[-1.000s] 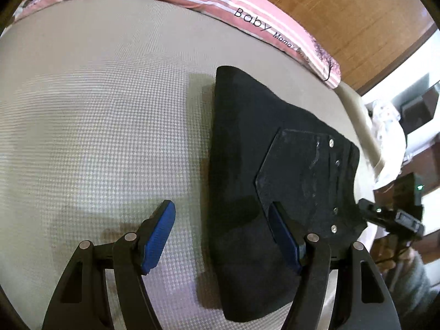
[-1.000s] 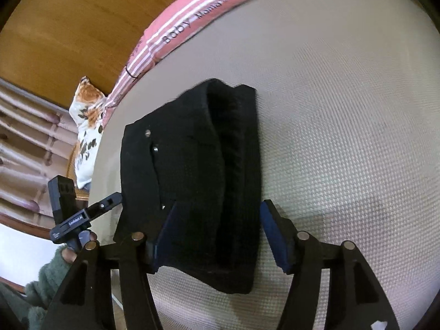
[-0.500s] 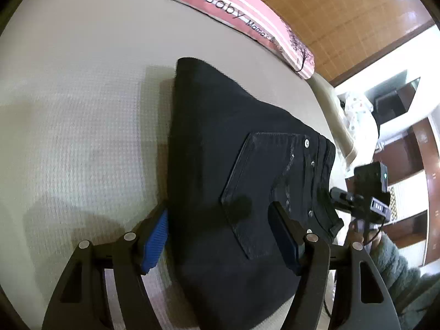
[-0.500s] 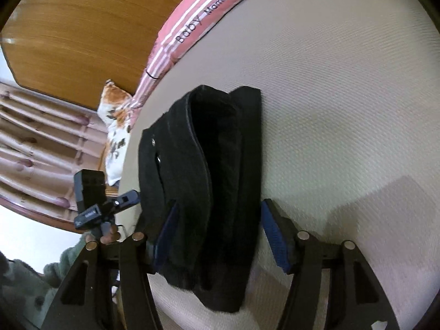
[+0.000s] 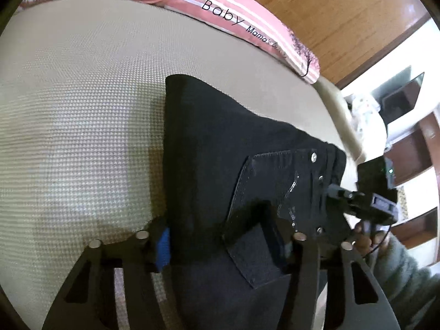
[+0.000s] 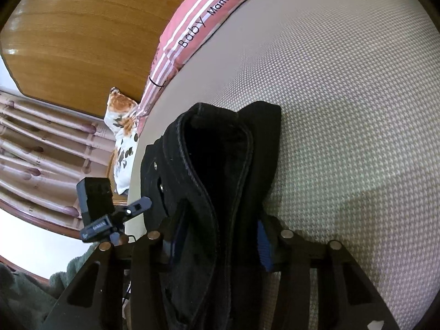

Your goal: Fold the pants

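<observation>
Folded black pants lie on a beige woven mat, back pocket and rivets facing up. My left gripper straddles the near end; its jaws are closing, one blue pad against the folded edge and the other sunk into the pocket cloth. In the right wrist view the same pants bunch up into a raised ridge between the closing jaws of my right gripper, and both pads touch the fabric. Each view shows the other gripper's black body at the pants' far side, held by a hand in a green sleeve.
A pink striped blanket printed "Baby" runs along the mat's far edge, below a wooden headboard. A floral pillow and curtains lie past one side of the bed, dark shelves past the other.
Both grippers came forward over the near end of the pants and their jaws narrowed onto the cloth. The fabric between the right gripper's pads has bunched and risen.
</observation>
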The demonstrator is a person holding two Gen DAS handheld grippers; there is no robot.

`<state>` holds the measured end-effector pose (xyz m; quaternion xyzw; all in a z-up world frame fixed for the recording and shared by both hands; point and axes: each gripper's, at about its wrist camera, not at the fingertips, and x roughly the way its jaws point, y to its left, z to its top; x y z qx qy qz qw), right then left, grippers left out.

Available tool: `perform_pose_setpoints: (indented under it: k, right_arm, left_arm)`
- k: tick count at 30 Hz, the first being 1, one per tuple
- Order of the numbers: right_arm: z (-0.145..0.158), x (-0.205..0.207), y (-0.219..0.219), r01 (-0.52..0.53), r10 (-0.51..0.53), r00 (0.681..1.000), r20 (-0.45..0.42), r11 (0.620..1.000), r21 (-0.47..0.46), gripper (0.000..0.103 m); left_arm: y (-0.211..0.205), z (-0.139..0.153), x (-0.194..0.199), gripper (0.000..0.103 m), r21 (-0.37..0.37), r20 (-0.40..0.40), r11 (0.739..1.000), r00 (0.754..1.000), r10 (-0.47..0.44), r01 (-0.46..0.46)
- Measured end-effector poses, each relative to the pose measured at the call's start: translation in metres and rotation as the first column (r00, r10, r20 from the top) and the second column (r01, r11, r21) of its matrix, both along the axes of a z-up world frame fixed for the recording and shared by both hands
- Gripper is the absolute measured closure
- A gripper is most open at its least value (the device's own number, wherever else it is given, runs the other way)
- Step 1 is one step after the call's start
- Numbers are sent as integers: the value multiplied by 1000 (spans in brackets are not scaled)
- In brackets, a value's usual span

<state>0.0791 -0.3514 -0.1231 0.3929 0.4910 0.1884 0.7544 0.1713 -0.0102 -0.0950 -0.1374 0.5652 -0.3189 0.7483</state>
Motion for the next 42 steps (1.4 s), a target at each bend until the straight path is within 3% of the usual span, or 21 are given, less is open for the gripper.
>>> perform_pose_setpoints:
  k: [4, 8, 15, 27, 35, 42]
  right_arm:
    - [1, 4, 4, 22, -22, 1000, -5, 1000, -11, 61]
    - [5, 4, 9, 58, -59, 998, -24, 997, -43, 64]
    - [21, 7, 23, 86, -92, 995, -39, 985, -149, 74]
    - [47, 8, 44, 116, -125, 992, -37, 977, -179, 82]
    - [51, 21, 66, 103, -110, 993, -43, 986, -133, 83]
    - [51, 56, 90, 68, -72, 997, -36, 994, -88, 83]
  left_arm:
    - [-5, 1, -2, 60, 55, 23, 998, 999, 30, -31]
    - [-22, 9, -9, 65, 174, 87, 984, 996, 11, -26]
    - [-38, 19, -12, 77, 286, 143, 958, 990, -19, -23]
    - [-30, 34, -17, 84, 272, 153, 962, 988, -6, -36]
    - [1, 44, -17, 85, 255, 170, 963, 984, 43, -86]
    - [29, 57, 2, 85, 262, 203, 955, 975, 85, -138]
